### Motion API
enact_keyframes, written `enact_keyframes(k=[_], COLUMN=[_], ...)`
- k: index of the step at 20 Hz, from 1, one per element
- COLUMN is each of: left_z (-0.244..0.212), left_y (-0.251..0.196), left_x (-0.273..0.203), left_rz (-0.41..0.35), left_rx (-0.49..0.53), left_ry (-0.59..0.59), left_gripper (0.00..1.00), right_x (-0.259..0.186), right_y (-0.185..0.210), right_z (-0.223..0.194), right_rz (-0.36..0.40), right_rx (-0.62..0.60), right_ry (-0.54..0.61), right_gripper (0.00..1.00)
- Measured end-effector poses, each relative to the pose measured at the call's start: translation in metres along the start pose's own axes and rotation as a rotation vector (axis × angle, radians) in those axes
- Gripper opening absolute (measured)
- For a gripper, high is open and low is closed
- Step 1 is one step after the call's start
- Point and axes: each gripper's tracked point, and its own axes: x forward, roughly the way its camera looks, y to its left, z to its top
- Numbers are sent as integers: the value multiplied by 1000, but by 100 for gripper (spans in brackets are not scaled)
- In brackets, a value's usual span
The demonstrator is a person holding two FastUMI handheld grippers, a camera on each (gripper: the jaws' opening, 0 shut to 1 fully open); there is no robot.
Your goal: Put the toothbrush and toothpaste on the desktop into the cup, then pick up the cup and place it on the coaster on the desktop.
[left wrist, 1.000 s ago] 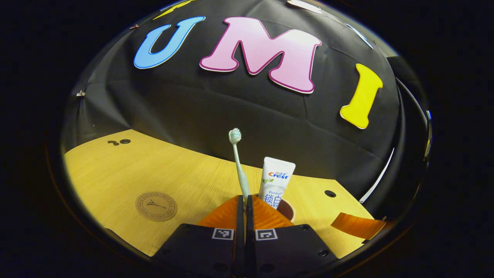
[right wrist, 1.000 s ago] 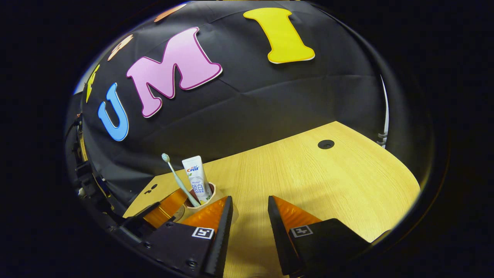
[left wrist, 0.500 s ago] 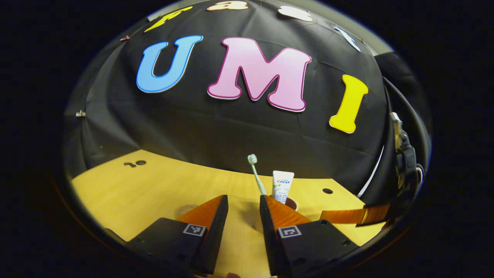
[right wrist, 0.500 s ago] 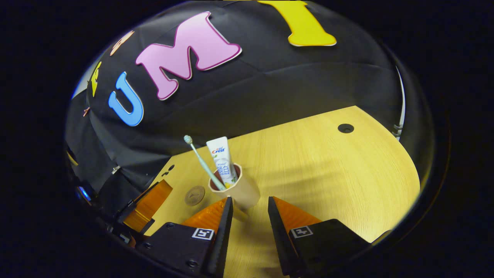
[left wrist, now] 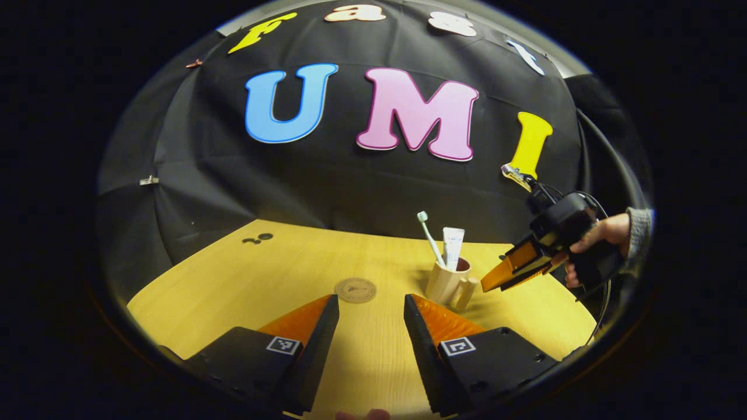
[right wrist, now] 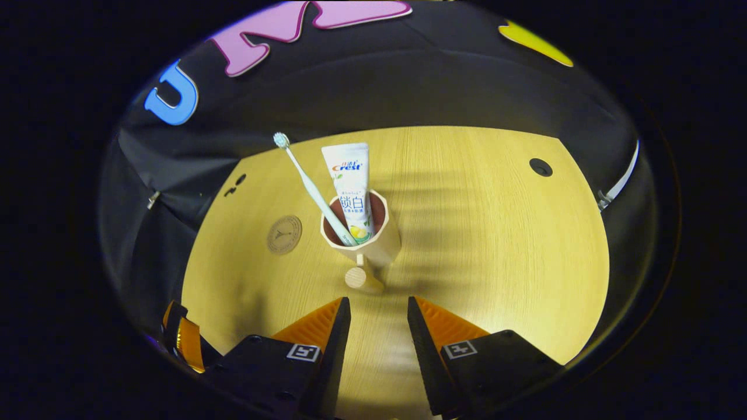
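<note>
Cup (right wrist: 365, 236): stands on the desk (right wrist: 496, 251), toothbrush (right wrist: 309, 186) and toothpaste (right wrist: 350, 186) upright inside, coaster (right wrist: 284, 234) beside it, apart.
Right gripper (right wrist: 378, 318): open, empty, aimed at the handle (right wrist: 356, 277).
Left gripper (left wrist: 367, 315): open, empty.
Our grip: we close squarely on the handle, lift level, center over the coaster.

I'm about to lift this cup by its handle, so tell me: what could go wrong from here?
The toothbrush and toothpaste stand tall and lean in the cup, so a tilted lift could tip them out. The handle is a small knob; the open right gripper may slip off it. The coaster lies close beside the cup, so a low carry could nudge it.
</note>
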Motion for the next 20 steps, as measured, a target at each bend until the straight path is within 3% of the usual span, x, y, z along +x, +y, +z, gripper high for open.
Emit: enact_keyframes(k=[3, 4, 5, 8, 9, 10, 11, 14, 15, 16, 19, 20], left_z=[-12, -16, -20, -31, -33, -34, -36, -41, -42, -42, -44, -44], left_y=[23, 30, 38, 56, 61, 66, 70, 78, 80, 82, 84, 84], left_x=[-25, -31, -36, -51, -56, -60, -63, -66, -65, -65, -62, -61], left_rz=[33, 43, 53, 65, 68, 72, 76, 86, 90, 90, 96, 97], left_rx=[-61, -72, -79, -87, -87, -86, -88, -98, -102, -106, -113, -116], left_ry=[21, 28, 32, 44, 46, 47, 48, 56, 58, 59, 61, 61], left_gripper=[72, 73, 73, 72, 72, 72, 72, 72, 72, 72, 72, 72], right_x=[10, 14, 19, 36, 40, 43, 47, 55, 57, 58, 61, 61], right_y=[10, 12, 12, 11, 11, 11, 11, 12, 12, 12, 12, 9], right_z=[8, 9, 11, 15, 15, 15, 14, 15, 15, 16, 18, 20], right_rz=[-32, -51, -73, -131, -139, -149, -154, -172, -183, -192, -218, -234], right_rx=[-50, -74, -97, -126, -126, -120, -112, -111, -125, -141, -167, -169], right_ry=[43, 51, 60, 77, 89, 99, 108, 136, 145, 153, 167, 166], right_gripper=[61, 51, 61, 61, 51, 52, 61, 61, 52, 61, 65, 55])
